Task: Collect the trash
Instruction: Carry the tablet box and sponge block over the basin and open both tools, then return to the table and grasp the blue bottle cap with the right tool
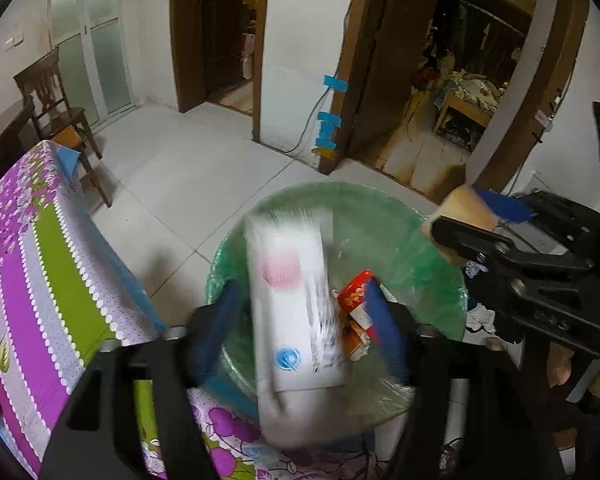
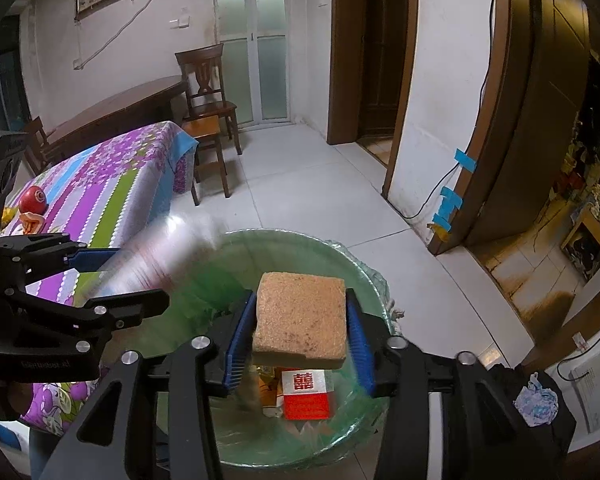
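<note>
Left gripper poised over the bin, a round bin lined with a green bag, sitting on the tiled floor just beside the table with its flowered cloth. Jaws spread wide; a white box, motion-blurred, sits in the gap between the blue pads, not pressed by either, directly above the bin's mouth. Right gripper also above the bin, just to the right of the left one. Its jaws stand apart; a tan sponge-like block lies between the fingers; whether the pads press on it cannot be told. Below and ahead of the right gripper's tips, inside the bin, a red-and-white pack lies on other scraps. An apple rests on the table, well left of both grippers.
</note>
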{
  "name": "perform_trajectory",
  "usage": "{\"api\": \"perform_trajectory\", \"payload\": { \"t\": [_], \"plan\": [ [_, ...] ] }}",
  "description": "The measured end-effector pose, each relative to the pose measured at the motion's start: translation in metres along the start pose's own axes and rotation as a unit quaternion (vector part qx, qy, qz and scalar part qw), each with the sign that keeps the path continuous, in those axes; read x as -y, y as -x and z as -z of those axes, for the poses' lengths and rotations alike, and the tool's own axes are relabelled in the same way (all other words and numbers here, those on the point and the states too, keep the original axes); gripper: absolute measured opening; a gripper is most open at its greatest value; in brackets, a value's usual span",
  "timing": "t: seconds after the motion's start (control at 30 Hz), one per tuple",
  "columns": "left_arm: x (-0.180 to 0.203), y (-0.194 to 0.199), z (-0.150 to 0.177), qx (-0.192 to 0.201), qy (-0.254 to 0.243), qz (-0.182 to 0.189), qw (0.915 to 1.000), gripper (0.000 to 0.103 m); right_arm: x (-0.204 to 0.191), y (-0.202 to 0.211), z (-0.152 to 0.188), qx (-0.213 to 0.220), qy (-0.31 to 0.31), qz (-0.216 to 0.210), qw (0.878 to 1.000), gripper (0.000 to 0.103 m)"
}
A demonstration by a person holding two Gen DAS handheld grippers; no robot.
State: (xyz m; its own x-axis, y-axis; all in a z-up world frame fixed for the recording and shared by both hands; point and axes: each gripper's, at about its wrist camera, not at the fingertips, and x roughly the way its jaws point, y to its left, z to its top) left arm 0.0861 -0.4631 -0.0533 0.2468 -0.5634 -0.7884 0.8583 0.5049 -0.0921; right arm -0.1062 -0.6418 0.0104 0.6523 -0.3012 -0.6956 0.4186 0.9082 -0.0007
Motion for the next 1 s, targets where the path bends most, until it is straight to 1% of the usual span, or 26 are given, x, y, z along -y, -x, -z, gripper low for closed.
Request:
{"api": "perform_trajectory", "payload": {
  "t": [0.03, 0.1, 0.17, 0.33, 0.5, 0.57, 0.63, 0.7, 0.73, 0.77, 0.8, 0.87, 0.9, 0.93, 1.0],
  "plan": [
    [0.0, 0.002, 0.0, 0.005, 0.0, -0.008, 1.0, 0.088, 0.001, 0.002, 0.001, 0.004, -0.005, 0.002, 1.0, 0.076],
    [-0.001, 0.003, 0.0, 0.007, 0.001, -0.019, 0.9998, 0.091, 0.007, 0.006, 0.002, 0.007, -0.015, 0.003, 1.0, 0.076],
    [-0.003, 0.003, 0.0, 0.005, 0.003, -0.026, 0.9996, 0.097, 0.01, 0.008, 0.003, 0.008, -0.021, 0.003, 1.0, 0.076],
    [-0.005, 0.004, 0.003, 0.004, 0.003, -0.039, 0.9992, 0.097, 0.012, 0.012, 0.005, 0.009, -0.02, 0.002, 1.0, 0.076],
    [-0.008, 0.01, 0.006, 0.007, 0.002, -0.037, 0.9993, 0.097, 0.008, 0.017, 0.004, 0.013, -0.017, -0.001, 1.0, 0.076],
    [-0.01, 0.017, 0.009, 0.01, 0.001, -0.038, 0.9992, 0.097, 0.003, 0.024, 0.003, 0.024, -0.013, -0.009, 1.0, 0.079],
    [-0.015, 0.028, 0.017, 0.014, -0.001, -0.042, 0.999, 0.097, -0.009, 0.034, 0.003, 0.044, -0.002, -0.029, 0.999, 0.082],
    [-0.025, 0.041, 0.028, 0.022, -0.002, -0.043, 0.9988, 0.097, -0.031, 0.043, 0.002, 0.061, 0.029, -0.053, 0.996, 0.082],
    [-0.034, 0.047, 0.035, 0.023, 0.001, -0.046, 0.9987, 0.097, -0.04, 0.043, 0.001, 0.063, 0.041, -0.063, 0.995, 0.082],
    [-0.046, 0.056, 0.045, 0.024, 0.007, -0.05, 0.9985, 0.097, -0.057, 0.043, 0.0, 0.063, 0.06, -0.079, 0.993, 0.082],
    [-0.062, 0.067, 0.056, 0.026, 0.016, -0.054, 0.9981, 0.097, -0.075, 0.041, -0.001, 0.062, 0.077, -0.094, 0.991, 0.082],
    [-0.095, 0.089, 0.075, 0.034, 0.036, -0.075, 0.9959, 0.097, -0.108, 0.035, -0.007, 0.058, 0.103, -0.121, 0.985, 0.082],
    [-0.109, 0.098, 0.081, 0.038, 0.045, -0.082, 0.9949, 0.097, -0.133, 0.029, -0.012, 0.055, 0.121, -0.144, 0.981, 0.082],
    [-0.135, 0.116, 0.094, 0.046, 0.067, -0.096, 0.992, 0.097, -0.151, 0.026, -0.015, 0.052, 0.132, -0.157, 0.977, 0.082],
    [-0.175, 0.14, 0.114, 0.056, 0.1, -0.122, 0.9859, 0.097, -0.201, 0.014, -0.025, 0.043, 0.157, -0.193, 0.967, 0.082]
  ]
}}
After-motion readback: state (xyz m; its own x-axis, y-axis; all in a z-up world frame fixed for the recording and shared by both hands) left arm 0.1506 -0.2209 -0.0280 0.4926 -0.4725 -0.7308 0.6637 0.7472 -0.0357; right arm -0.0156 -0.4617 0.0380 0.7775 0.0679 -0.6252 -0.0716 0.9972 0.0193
